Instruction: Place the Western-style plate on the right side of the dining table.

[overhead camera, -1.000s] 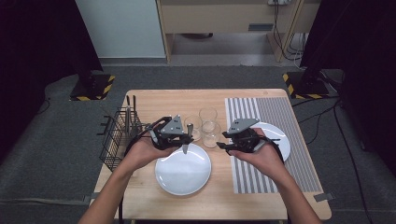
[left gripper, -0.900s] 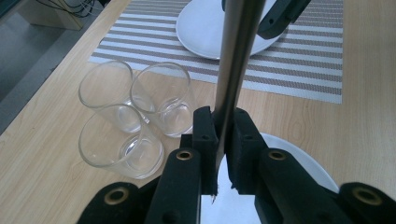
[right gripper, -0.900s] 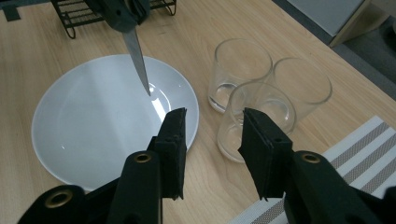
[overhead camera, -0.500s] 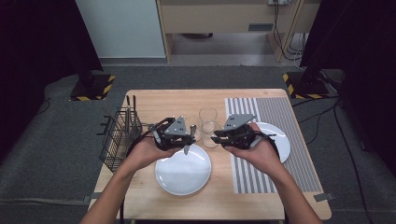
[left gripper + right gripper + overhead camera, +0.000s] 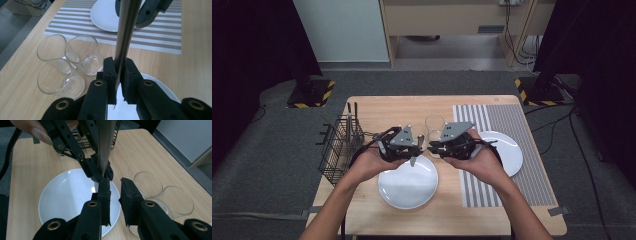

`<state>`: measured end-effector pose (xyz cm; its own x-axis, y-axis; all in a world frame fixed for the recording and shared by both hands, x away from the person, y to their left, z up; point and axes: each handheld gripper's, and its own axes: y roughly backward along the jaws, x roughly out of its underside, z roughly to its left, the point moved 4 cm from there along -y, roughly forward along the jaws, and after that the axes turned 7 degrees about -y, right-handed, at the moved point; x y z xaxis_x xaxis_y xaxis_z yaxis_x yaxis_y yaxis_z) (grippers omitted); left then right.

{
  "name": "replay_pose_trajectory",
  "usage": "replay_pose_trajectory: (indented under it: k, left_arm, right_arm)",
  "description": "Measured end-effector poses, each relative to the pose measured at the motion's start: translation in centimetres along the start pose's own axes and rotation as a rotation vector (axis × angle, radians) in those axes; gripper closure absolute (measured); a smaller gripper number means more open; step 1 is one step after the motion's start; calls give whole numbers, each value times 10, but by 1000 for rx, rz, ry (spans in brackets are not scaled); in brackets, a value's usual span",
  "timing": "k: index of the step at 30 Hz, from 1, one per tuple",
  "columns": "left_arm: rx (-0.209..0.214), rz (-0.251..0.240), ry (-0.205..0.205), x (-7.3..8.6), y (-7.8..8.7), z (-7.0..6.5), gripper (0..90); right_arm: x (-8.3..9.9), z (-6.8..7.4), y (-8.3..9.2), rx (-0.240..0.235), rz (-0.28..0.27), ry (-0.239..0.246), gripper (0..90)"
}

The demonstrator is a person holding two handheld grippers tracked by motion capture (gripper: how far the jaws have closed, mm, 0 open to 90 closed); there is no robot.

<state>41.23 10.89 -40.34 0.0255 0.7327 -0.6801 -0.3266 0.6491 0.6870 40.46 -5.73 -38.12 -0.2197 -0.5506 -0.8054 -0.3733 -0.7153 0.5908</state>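
My left gripper (image 5: 117, 66) is shut on a flat metal utensil (image 5: 126, 27), which runs up out of its pads toward the other hand. In the high view the left gripper (image 5: 414, 146) hangs over the far rim of a white plate (image 5: 407, 185), and the utensil's tip (image 5: 412, 161) points down. My right gripper (image 5: 115, 186) faces it from the right, tips almost meeting the left one's. Its jaws have just been closing. A narrow gap is left and nothing is between the pads; the utensil (image 5: 103, 147) passes just beyond the left pad. The right gripper (image 5: 433, 148) is held level.
Three clear glasses (image 5: 83, 53) stand together behind the grippers (image 5: 434, 125). A second white plate (image 5: 508, 150) lies on a striped mat (image 5: 512, 117) at the right. A black wire rack (image 5: 339, 147) stands at the table's left edge.
The right hand has moved left and slightly up toward the left gripper, and its jaws have narrowed. The left hand and the utensil have stayed put.
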Motion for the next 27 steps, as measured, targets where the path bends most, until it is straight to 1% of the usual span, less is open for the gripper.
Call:
replay_pose_trajectory:
  k: [2,4,5,6,9,14,16,17,18,19,21,26,27]
  left_arm:
    - [0,5,-4,0,-1,0,824]
    - [2,14,-6,1,-3,-1,824]
    - [1,14,-2,2,-4,-1,824]
    - [1,14,-2,2,-4,-1,824]
    - [8,13,-4,2,-6,-2,824]
    - [15,12,-12,1,-6,-5,824]
    - [17,11,-12,0,-7,-6,824]
    - [21,15,-20,0,-6,-6,824]
    - [20,12,-19,0,-6,-6,824]
    - [19,7,-19,0,-6,-6,821]
    - [23,3,-17,0,-6,-6,820]
    - [29,-31,-21,2,-5,-8,809]
    - [12,-46,-17,4,-5,-7,756]
  right_arm:
    - [-1,1,-1,-5,0,7,776]
    - [-5,5,-3,-23,-3,25,753]
    - [-7,7,-5,-31,-3,33,744]
    - [-7,7,-5,-31,-3,33,744]
    - [-14,10,-9,-44,8,53,734]
    - [-18,12,-14,-50,17,60,737]
    - [-19,12,-16,-54,20,61,747]
    - [-19,12,-17,-53,19,60,760]
    - [-20,12,-17,-52,18,65,781]
    - [-20,13,-17,-64,14,62,809]
    - [-20,14,-17,-68,11,65,811]
    - [-21,15,-17,-78,16,68,832]
    - [-21,15,-16,-83,18,60,834]
